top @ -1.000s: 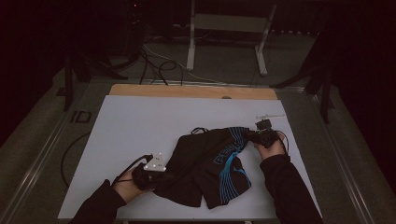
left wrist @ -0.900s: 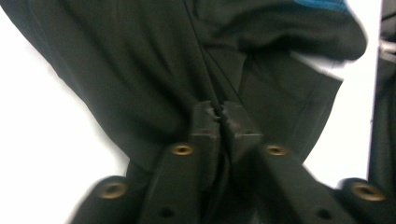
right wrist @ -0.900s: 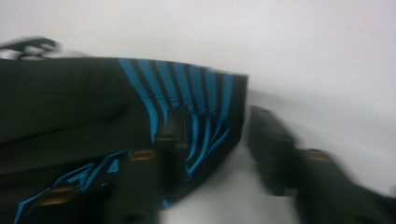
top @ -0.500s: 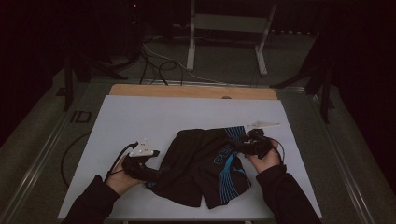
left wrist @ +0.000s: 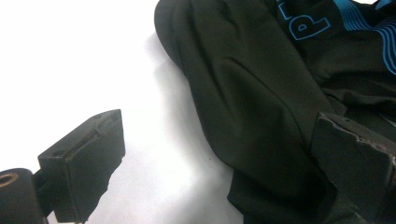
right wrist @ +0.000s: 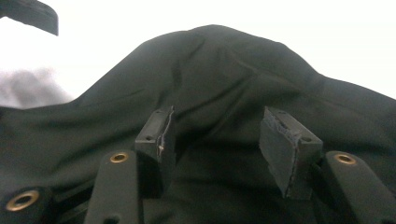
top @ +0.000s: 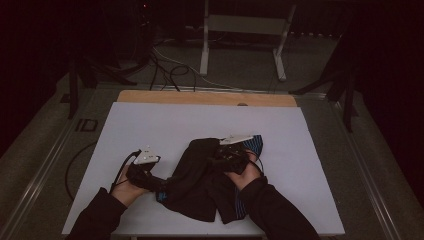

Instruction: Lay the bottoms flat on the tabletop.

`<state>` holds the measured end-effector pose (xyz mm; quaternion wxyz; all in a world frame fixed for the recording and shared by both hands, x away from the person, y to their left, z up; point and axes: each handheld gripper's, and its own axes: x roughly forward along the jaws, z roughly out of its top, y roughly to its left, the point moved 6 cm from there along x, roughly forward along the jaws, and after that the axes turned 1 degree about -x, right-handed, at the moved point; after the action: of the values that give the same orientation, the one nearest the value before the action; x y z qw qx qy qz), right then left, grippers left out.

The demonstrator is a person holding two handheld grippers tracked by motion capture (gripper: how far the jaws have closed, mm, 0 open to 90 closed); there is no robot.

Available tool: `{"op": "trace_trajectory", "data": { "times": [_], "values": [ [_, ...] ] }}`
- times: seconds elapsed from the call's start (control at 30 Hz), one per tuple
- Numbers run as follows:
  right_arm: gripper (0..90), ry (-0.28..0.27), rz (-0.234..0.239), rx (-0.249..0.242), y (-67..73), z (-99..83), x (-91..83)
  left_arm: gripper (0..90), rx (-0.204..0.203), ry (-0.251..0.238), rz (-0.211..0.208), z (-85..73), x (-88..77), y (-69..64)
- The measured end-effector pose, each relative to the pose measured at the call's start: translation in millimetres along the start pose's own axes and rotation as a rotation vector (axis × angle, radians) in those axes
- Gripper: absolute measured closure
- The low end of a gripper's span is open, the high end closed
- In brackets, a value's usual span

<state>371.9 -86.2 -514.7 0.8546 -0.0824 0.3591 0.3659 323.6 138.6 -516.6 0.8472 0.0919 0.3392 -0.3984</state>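
A black garment (top: 197,182) with blue print lies bunched on the white table (top: 175,125), between my two hands. My left gripper (top: 159,184) rests at its left edge. In the left gripper view the left gripper (left wrist: 219,163) has just been opening and stands wide open, with one jaw over bare table and the other over the black cloth (left wrist: 261,93). My right gripper (top: 216,162) sits on top of the garment's middle. In the right gripper view the right gripper (right wrist: 224,140) is open and has just been closing a little, with black fabric (right wrist: 215,70) humped between and beyond the pads, unpinched.
A wooden strip (top: 205,97) runs along the table's far edge. Behind it stand a metal frame (top: 240,45) and loose cables (top: 165,65) on the floor. A blue striped corner (top: 254,144) of the garment sticks out at the right.
My right gripper has swept left across the garment, carrying its right part over the middle and covering most of the blue print. My left gripper has let go of the cloth and opened.
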Motion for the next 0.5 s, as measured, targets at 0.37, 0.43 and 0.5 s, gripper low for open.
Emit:
{"op": "trace_trajectory", "data": {
  "times": [0.37, 0.43, 0.5],
  "values": [
    [90.0, 0.097, -0.063, 0.000, -14.3, -8.5, 26.1, 4.7, -0.002, 0.002, 0.005, 0.4, 0.5, 0.4],
    [90.0, 0.093, -0.070, -0.029, -13.5, -8.0, 21.4, 4.8, 0.002, 0.005, 0.005, 0.2, 0.9, -0.4],
    [90.0, 0.088, -0.071, -0.033, -12.5, -7.4, 18.6, 4.8, 0.004, 0.007, 0.005, 0.1, 0.9, -0.7]
  ]
}}
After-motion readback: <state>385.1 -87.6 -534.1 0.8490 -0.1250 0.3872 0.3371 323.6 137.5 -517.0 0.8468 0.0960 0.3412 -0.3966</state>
